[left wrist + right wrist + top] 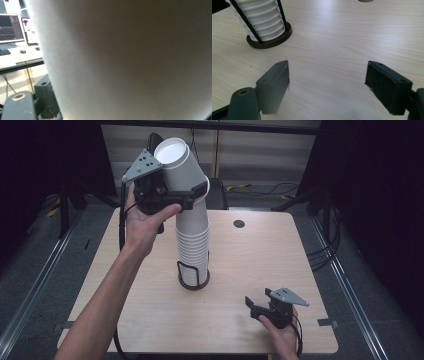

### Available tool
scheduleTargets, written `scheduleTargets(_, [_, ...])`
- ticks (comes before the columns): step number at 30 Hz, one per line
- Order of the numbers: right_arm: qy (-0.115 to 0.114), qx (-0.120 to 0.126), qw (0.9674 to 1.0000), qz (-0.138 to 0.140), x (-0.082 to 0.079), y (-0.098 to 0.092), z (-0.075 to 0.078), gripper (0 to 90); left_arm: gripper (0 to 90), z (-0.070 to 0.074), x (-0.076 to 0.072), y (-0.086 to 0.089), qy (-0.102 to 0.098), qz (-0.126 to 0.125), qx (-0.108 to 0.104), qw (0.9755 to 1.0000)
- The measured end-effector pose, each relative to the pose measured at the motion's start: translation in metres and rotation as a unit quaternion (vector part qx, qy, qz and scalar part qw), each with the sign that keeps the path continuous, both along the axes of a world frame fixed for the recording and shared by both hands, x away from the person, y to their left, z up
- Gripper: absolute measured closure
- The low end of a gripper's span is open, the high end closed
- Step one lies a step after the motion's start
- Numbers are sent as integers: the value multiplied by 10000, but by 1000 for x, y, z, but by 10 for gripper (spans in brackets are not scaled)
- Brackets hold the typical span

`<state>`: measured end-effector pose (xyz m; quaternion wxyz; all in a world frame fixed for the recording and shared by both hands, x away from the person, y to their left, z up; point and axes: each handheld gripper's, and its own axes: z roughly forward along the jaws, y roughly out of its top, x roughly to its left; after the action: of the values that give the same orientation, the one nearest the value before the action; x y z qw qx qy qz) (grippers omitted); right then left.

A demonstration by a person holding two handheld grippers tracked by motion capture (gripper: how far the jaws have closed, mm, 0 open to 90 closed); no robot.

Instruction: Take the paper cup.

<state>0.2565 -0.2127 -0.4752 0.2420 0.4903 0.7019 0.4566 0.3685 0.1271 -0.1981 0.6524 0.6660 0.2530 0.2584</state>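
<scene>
Landmark: the cup stack (pixel 194 251), white paper cups nested upside down in a dark wire holder (pixel 193 276) near the table's (pixel 260 265) middle.

Left gripper (pixel 192 195) sits high at the top of the stack, jaws clamped across the wall of the top cup (pixel 181 164). That cup is tilted toward the left of the stack, its closed white bottom facing up at us, its rim end still meeting the cups below. In the left gripper view, the cup wall (pixel 130 60) presses close against the lens; we see one jaw beside it, the other is hidden.

Right gripper (pixel 260 308) rests low on the table, well to the right of the stack and nearer the person. Its jaws are spread wide with nothing between them. In the right gripper view, the holder base (pixel 270 41) lies ahead to the left.

Our reading: one cup is being peeled off the top.

Risks we note:
- Nested cups cling. A second cup may ride up with the first if the pull is straight and quick.
- The tilt levers sideways on a tall, narrow column. The holder could tip or slide, since the right gripper is not bracing it.
- Thin paper wall: too hard a squeeze would crease or oval the cup.
</scene>
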Motion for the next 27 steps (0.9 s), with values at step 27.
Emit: scheduleTargets(27, [2,-5,10000,32,0,1,-1,193,111,3,4,45,474,291,-324,9979])
